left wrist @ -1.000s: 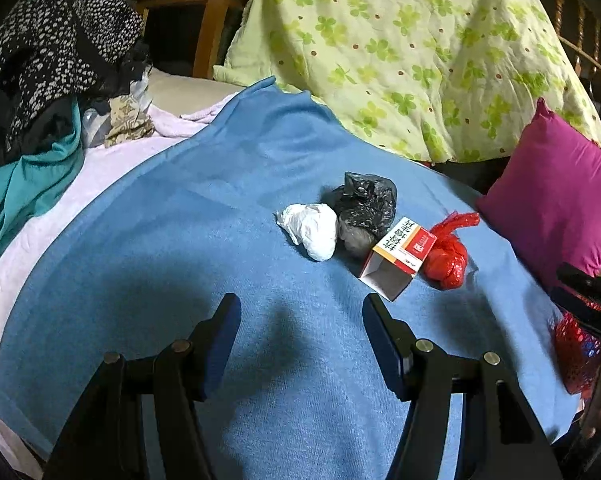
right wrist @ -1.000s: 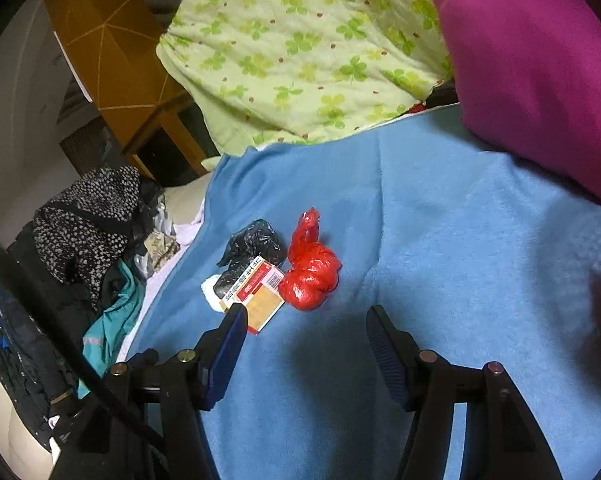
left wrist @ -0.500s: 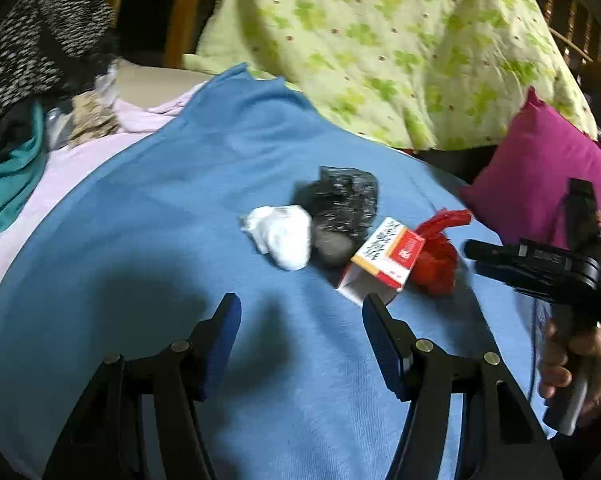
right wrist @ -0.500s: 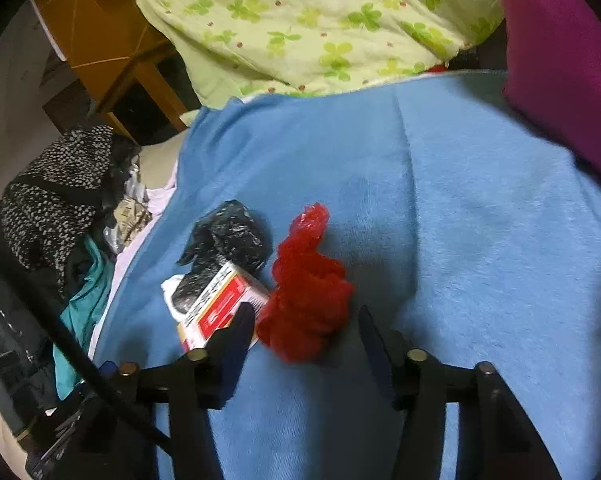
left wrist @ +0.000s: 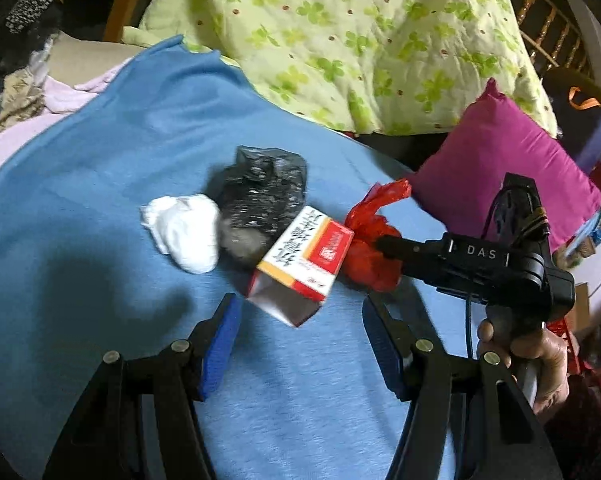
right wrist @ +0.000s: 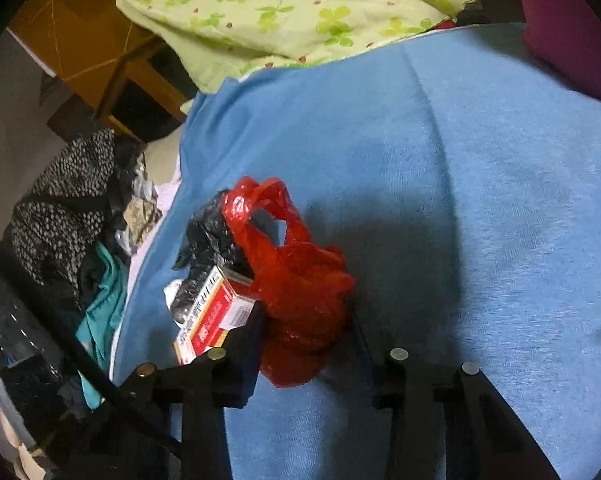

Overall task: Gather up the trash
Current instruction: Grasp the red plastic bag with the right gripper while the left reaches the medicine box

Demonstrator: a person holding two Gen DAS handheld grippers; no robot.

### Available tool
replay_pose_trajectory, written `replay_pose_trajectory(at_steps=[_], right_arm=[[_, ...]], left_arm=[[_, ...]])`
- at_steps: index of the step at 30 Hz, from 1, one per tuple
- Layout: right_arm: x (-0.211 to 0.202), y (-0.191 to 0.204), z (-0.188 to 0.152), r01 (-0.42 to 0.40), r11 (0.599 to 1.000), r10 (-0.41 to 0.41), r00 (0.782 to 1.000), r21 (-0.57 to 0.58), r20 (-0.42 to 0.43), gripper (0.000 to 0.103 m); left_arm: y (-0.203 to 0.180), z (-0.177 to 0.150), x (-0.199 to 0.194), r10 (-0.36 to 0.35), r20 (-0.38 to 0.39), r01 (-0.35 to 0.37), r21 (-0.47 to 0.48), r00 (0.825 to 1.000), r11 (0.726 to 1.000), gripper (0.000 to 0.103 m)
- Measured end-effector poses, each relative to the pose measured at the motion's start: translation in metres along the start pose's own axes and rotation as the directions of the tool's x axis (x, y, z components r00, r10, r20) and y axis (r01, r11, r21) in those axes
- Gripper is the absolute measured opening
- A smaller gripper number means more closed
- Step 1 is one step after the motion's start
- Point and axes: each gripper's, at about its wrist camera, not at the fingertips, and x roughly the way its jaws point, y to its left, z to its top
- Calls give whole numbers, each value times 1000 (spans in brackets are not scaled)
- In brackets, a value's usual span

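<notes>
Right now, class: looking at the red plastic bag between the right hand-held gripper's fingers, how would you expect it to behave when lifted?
The red plastic bag looks thin and crumpled, so it will probably squash and stay floppy as the right hand-held gripper closes around it. It seems light for its bulk. Its loose handle loops will likely dangle, and may brush the small box beside it.

Home bedroom; quilt (left wrist: pixel 360 40), pillow (left wrist: pixel 500 168), clothes (right wrist: pixel 68 208).
</notes>
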Motion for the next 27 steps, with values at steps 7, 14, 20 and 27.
replay_pose_trajectory(at_steps=[7,14,20,27], right_arm=[[-42,-8,-3,53,998,-54,996,19,64,42],[-71,-27,-11,36,997,-41,996,71,77,42],[-87,-40,-9,42,995,-52,993,93,106,42],[-94,-48,-7,57,993,-69,991,103,115,42]], left_arm=[[-5,7,17,43,11,-43,43,999,998,65],[-11,6,39,-32,-48,34,40,998,999,65],[-33,6,20,-305,-54,308,72,951,948,65],[-17,10,6,-253,-36,254,42,967,966,65]])
